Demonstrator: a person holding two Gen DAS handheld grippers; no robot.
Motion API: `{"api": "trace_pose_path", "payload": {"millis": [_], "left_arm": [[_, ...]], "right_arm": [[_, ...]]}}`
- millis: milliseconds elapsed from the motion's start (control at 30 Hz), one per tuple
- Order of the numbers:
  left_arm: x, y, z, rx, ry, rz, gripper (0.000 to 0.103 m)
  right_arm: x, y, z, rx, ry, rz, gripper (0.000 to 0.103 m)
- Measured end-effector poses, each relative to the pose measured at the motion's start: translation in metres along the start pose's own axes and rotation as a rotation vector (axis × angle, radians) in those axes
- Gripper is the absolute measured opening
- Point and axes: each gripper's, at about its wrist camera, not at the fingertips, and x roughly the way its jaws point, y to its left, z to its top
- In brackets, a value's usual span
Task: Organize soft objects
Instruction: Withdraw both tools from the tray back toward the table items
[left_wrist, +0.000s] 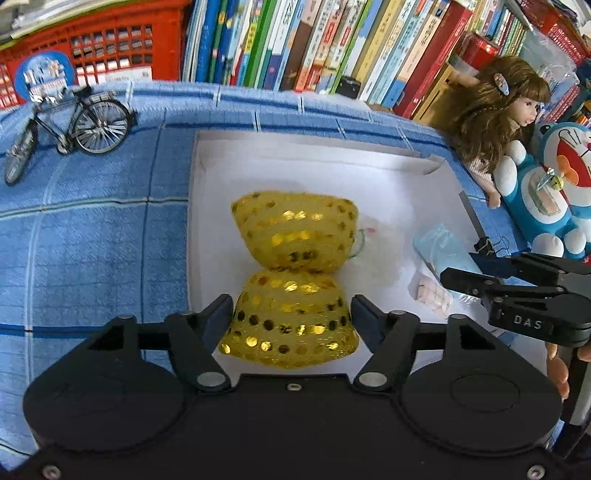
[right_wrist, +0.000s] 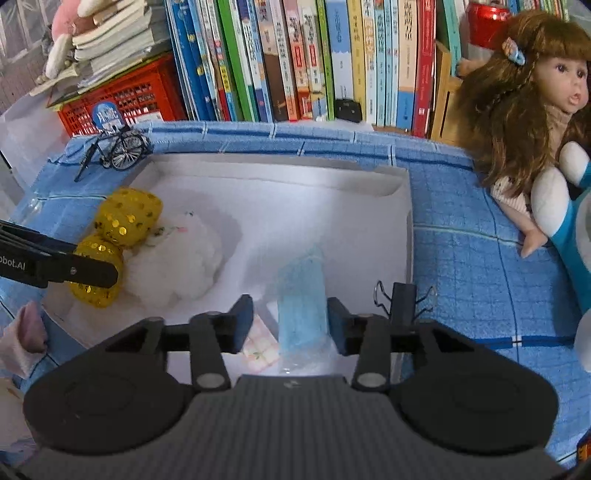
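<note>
Both grippers work over a shallow white box (right_wrist: 402, 184) set on a blue checked cloth (left_wrist: 92, 229), the box apparently serving as the collecting place for soft items. Left gripper (left_wrist: 291, 314): jaws spread, one finger either side of the near lobe of a gold sequined bow (left_wrist: 291, 273); whether the pads actually press the fabric cannot be told, so it reads as either about to grasp or just letting go. The bow lies inside the box at its left edge, touching a white plush toy (right_wrist: 181, 254), which suggests soft things are being grouped on that side. Right gripper (right_wrist: 290, 325): jaws also apart, straddling a blue face mask in clear wrap (right_wrist: 301, 295) that lies in the box near the front right, with a small pink-checked packet (right_wrist: 260, 349) just beside it; no firm contact visible. A black binder clip (right_wrist: 402, 299) sits on the box's right wall. The doll (right_wrist: 528, 96), blue-and-white plush (left_wrist: 546, 192), model bicycle (left_wrist: 74, 125), books (right_wrist: 295, 59) and red crate (left_wrist: 92, 40) stay outside the box, likely backdrop or later candidates.
</note>
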Motion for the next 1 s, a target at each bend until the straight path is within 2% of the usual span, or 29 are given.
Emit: {"api": "trace_pose_path", "payload": {"millis": [67, 333, 500, 767, 1000], "left_arm": [[-0.007, -0.001, -0.002, 0.005, -0.021, 0.007, 0.077], [-0.051, -0.011, -0.020, 0.054, -0.127, 0.041, 0.079], [-0.082, -0.016, -0.039, 0.084, -0.196, 0.062, 0.079], [-0.121, -0.022, -0.082, 0.129, -0.284, 0.067, 0.082], [-0.146, -0.022, -0.119, 0.142, -0.332, 0.049, 0.083]], "right_arm": [[-0.006, 0.001, 0.000, -0.005, -0.015, -0.001, 0.064], [-0.045, 0.014, -0.003, -0.040, -0.089, -0.026, 0.073], [-0.081, 0.028, -0.011, -0.073, -0.167, -0.028, 0.078], [-0.133, 0.053, -0.039, -0.141, -0.265, -0.092, 0.084], [-0.170, 0.067, -0.069, -0.159, -0.348, -0.092, 0.086]]}}
